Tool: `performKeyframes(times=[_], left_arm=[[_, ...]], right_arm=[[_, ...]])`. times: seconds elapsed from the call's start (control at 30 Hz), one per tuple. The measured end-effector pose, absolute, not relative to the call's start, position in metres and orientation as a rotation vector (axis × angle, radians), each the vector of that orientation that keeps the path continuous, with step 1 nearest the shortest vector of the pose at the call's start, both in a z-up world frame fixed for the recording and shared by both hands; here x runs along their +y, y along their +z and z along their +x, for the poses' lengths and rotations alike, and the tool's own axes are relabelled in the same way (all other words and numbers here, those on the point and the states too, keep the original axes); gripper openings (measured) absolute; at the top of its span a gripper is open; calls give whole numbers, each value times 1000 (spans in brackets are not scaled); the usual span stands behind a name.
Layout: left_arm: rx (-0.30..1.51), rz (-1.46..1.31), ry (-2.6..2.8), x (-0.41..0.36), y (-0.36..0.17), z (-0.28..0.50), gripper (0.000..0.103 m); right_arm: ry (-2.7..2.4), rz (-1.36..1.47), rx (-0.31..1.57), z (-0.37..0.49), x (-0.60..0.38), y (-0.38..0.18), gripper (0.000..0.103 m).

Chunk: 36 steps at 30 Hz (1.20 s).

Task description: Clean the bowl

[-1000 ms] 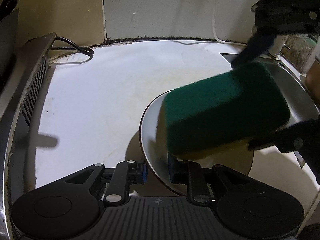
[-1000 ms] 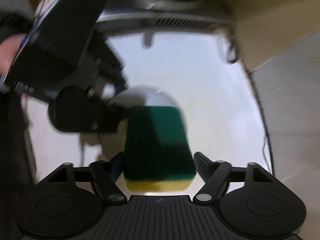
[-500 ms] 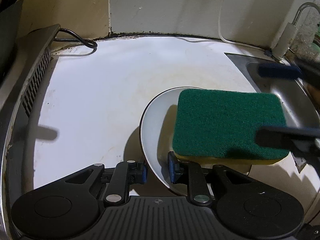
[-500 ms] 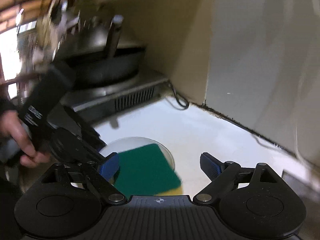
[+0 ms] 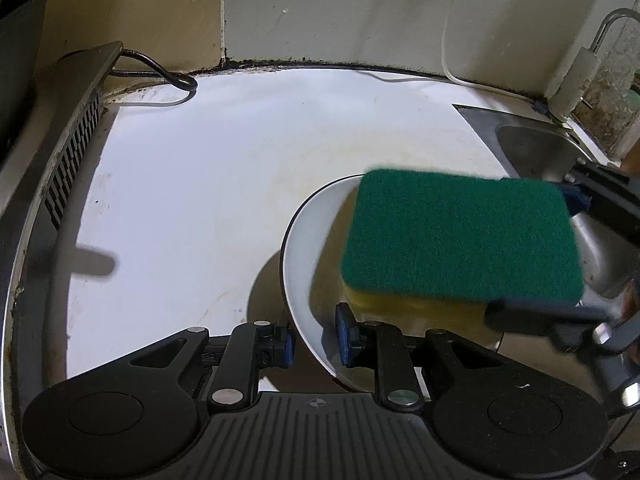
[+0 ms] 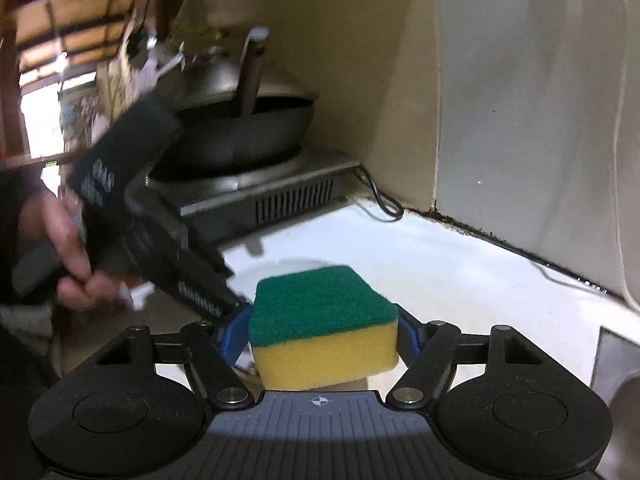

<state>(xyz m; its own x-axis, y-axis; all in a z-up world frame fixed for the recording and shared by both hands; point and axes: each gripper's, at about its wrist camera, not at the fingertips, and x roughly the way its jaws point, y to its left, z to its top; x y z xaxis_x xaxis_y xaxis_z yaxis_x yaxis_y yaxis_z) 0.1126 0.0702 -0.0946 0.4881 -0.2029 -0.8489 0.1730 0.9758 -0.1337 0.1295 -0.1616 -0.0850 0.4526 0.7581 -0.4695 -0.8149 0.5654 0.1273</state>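
Observation:
My left gripper [image 5: 314,338] is shut on the rim of a white bowl [image 5: 308,248] and holds it over the white counter. A sponge [image 5: 460,236] with a green scouring top and yellow underside rests in the bowl. My right gripper [image 6: 322,334] is shut on the sponge [image 6: 324,324]; in the left wrist view it [image 5: 560,248] reaches in from the right. In the right wrist view the bowl [image 6: 280,270] shows partly behind the sponge, with the left gripper [image 6: 208,296] on its left edge.
A white counter [image 5: 224,184] runs to the wall. A steel sink [image 5: 536,148] and a tap [image 5: 576,76] are at the right. A stove [image 6: 276,196] with a covered dark pan [image 6: 240,120] stands at the counter's far end, its cord [image 5: 160,74] on the counter.
The right gripper swung the sponge flat inside the bowl, opened for a moment, and has closed on the sponge again. The left gripper and bowl have stayed in place.

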Motion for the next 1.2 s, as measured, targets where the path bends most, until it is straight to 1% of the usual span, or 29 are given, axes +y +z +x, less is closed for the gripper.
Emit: performKeyframes(times=[0.03, 0.17, 0.27, 0.33, 0.4, 0.53, 0.63, 0.8, 0.87, 0.93, 1.07, 1.2], left_arm=[[1036, -31, -228, 70, -95, 113, 23], [1015, 12, -202, 66, -91, 107, 23], [989, 57, -193, 64, -89, 103, 23], [978, 59, -191, 65, -87, 102, 21], [960, 86, -189, 63, -86, 102, 21], [962, 75, -190, 66, -87, 105, 21], [966, 40, -207, 71, -87, 107, 20], [989, -21, -256, 72, -89, 110, 18], [990, -6, -275, 66, -89, 110, 20], [994, 9, -283, 62, -91, 110, 22], [1002, 5, -289, 63, -93, 111, 22], [1007, 0, -285, 66, -93, 112, 22]], right_arm=[[971, -121, 524, 131, -161, -82, 71], [1003, -320, 625, 138, -136, -51, 71], [1035, -691, 712, 138, -103, -43, 71], [1039, -807, 721, 135, -95, -44, 71], [1044, -919, 698, 130, -80, -46, 71], [1080, -939, 666, 129, -66, -50, 71], [1125, -933, 687, 129, -64, -50, 71], [1140, -1028, 753, 127, -72, -47, 70], [1077, -1067, 739, 130, -77, -47, 70], [1058, -1015, 734, 134, -77, -45, 70], [1117, -964, 717, 135, -68, -46, 71], [1170, -1010, 786, 134, -71, -49, 70]])
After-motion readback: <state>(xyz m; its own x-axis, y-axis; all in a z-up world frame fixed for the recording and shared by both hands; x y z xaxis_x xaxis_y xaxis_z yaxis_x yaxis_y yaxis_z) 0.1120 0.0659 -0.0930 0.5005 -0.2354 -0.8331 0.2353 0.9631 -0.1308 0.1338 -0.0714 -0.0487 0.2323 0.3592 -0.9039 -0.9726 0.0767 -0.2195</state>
